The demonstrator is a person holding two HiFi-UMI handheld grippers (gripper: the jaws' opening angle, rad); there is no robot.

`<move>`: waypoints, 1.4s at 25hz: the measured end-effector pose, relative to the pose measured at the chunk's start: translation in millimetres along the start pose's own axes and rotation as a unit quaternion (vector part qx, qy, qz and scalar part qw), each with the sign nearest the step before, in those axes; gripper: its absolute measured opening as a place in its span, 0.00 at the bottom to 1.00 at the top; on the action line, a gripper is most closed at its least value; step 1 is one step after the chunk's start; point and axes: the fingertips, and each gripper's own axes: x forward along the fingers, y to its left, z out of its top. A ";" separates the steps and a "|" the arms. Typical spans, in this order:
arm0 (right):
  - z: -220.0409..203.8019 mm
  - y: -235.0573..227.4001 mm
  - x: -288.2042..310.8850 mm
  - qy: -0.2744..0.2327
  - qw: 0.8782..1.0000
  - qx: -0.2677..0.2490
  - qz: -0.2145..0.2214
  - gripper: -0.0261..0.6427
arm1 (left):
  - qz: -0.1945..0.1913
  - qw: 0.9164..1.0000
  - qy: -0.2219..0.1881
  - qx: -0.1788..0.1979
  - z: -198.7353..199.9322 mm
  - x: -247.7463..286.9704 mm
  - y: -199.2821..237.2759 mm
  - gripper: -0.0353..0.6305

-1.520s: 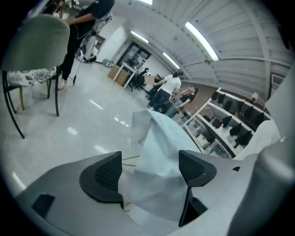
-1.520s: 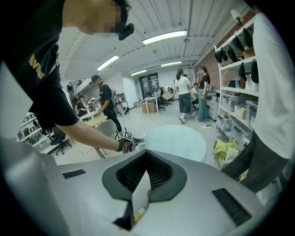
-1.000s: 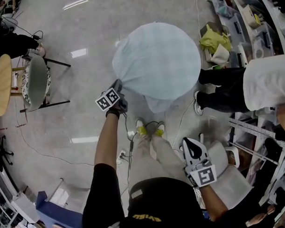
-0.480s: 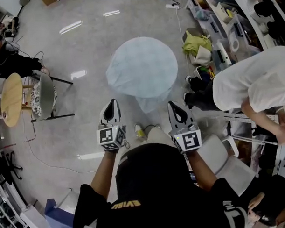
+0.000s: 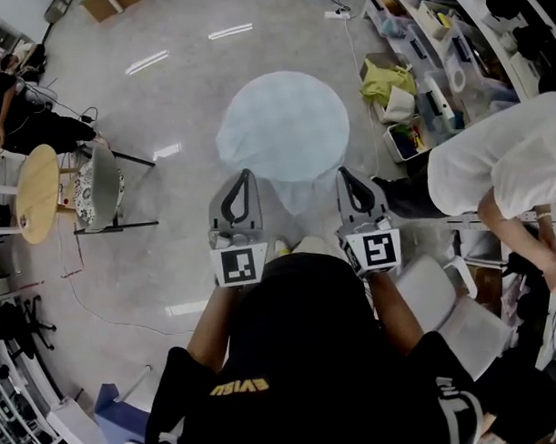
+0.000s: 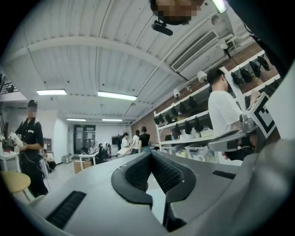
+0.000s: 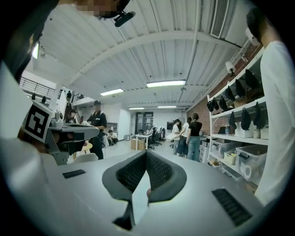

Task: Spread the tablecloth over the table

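**Head view:** The tablecloth [image 5: 284,121] lies over the round table, and the table under it is fully hidden. The cloth's edge is round, and one bit hangs down on the side near you. You hold your left gripper [image 5: 244,176] and right gripper [image 5: 346,173] up side by side. Their tips line up with the near edge of the cloth. There is wide bare floor [image 5: 164,93] to the left of the table and past it. A chair [image 5: 97,188] and a wooden stool [image 5: 36,193] stand well apart on the left. The right side is tight. A person in a white shirt [image 5: 504,163] bends near the table, with the shelves [image 5: 437,74] just behind.

**Left gripper view:** The jaws are pressed together at the tips with nothing between them. They point level across the room, over open floor. The cloth does not show here. A person in dark clothes [image 6: 30,138] stands at the left.

**Right gripper view:** These jaws are closed tight too, and they hold nothing. They also point level into the room. A few people [image 7: 186,133] stand far off.
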 end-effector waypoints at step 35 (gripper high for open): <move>-26.4 13.9 -17.5 0.037 0.999 0.015 -0.030 0.04 | -0.030 0.995 0.045 -0.079 -32.5 -43.8 22.1 0.08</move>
